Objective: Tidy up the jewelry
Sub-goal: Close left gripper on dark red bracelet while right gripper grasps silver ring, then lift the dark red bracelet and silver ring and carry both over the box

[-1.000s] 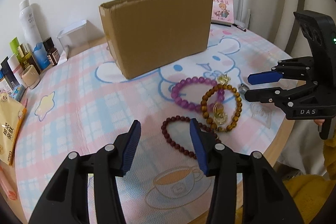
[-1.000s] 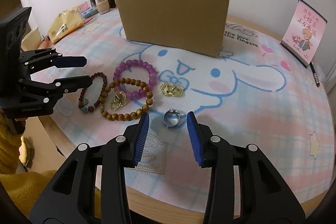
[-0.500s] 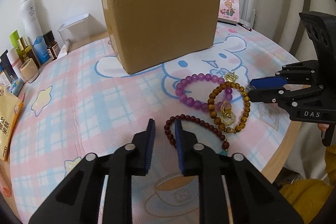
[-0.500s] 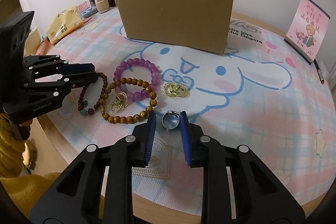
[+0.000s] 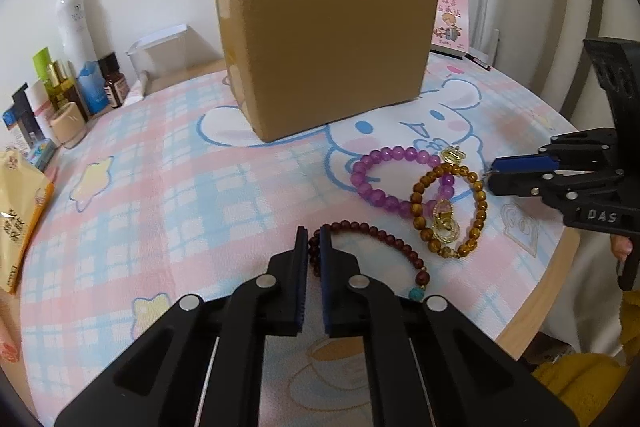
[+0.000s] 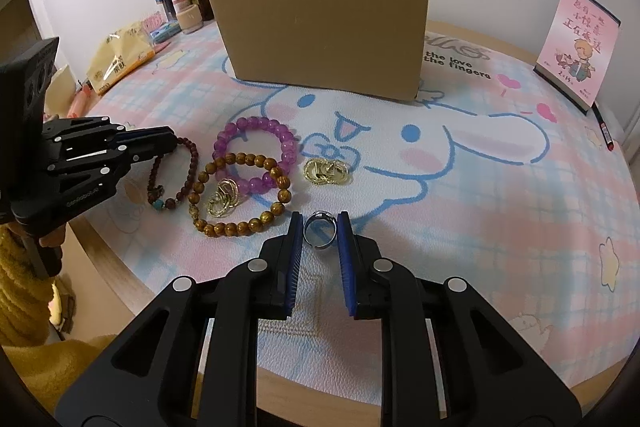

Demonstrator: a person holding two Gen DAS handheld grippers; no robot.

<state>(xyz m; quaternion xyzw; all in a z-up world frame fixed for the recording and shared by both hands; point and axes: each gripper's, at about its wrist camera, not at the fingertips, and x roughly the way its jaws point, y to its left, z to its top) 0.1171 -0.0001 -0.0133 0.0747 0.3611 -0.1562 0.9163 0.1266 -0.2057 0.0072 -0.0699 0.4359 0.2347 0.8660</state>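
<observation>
My left gripper (image 5: 314, 239) is shut on the dark red bead bracelet (image 5: 376, 239), which still lies on the mat; the bracelet also shows in the right wrist view (image 6: 182, 171). My right gripper (image 6: 320, 227) is shut on a silver ring (image 6: 319, 235) resting on the mat. A purple bead bracelet (image 6: 256, 143), an amber bead bracelet (image 6: 240, 195) with gold hoop earrings (image 6: 222, 203) inside it, and another gold earring pair (image 6: 325, 171) lie between the grippers. A cardboard box (image 6: 324, 23) stands behind them.
Round table with a pink and blue cartoon mat (image 6: 460, 163). Cosmetic bottles (image 5: 72, 75) and a yellow packet (image 5: 16, 215) stand at the far left. A pink card (image 6: 576, 43) and a pen (image 6: 602, 127) are at the right. The table edge (image 6: 360, 391) is close in front.
Both grippers have closed from wide open. The left one moved forward and closed on the dark red bracelet. The right one closed on the silver ring.
</observation>
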